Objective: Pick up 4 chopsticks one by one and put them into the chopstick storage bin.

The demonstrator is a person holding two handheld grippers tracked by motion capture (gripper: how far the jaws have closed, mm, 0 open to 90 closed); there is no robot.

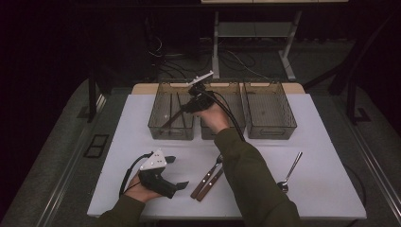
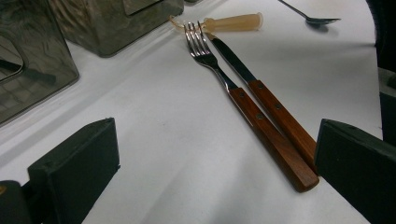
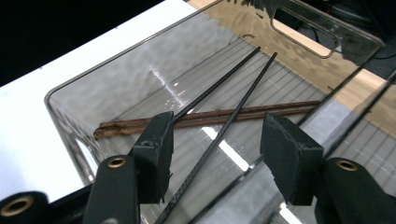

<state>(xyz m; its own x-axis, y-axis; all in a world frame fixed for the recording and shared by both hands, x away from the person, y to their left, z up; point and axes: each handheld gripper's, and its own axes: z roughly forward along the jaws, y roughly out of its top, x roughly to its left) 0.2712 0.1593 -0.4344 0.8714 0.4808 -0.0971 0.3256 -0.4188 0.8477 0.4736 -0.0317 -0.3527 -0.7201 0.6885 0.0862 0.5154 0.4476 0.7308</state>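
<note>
My left gripper (image 1: 172, 172) rests low over the near left part of the white table (image 1: 326, 189), held in my left hand (image 1: 142, 189), its jaws spread wide with nothing between them. In the left gripper view those jaws frame bare tabletop, and just beyond them lie a fork (image 2: 233, 86) and a knife (image 2: 266, 100) with wooden handles, side by side and touching along their length (the knife's handle end sits just beside my right-hand jaw there). In the high view the same fork (image 1: 208, 174) and knife (image 1: 211, 182) lie near the front edge, just right of my left gripper.

Farther back, three clear bins stand in a row at the far side of the table. My right gripper (image 1: 191, 101) is over the left bin (image 1: 156, 124), my right hand (image 1: 213, 116) reaching across from the near right. Its jaws are apart and hold nothing. In the right gripper view two thin black chopsticks (image 3: 219, 130) lie slanted in the bin (image 3: 70, 112), running between and beneath my jaws, crossing over a brown pair of chopsticks (image 3: 210, 116) that lies flat on the ribbed bottom. I cannot tell whether either jaw touches a black stick.

Right of that come the middle bin (image 1: 239, 109) and the right bin (image 1: 269, 111). A spoon (image 1: 289, 172) lies alone on the near right of the table, well apart from the fork and knife.
</note>
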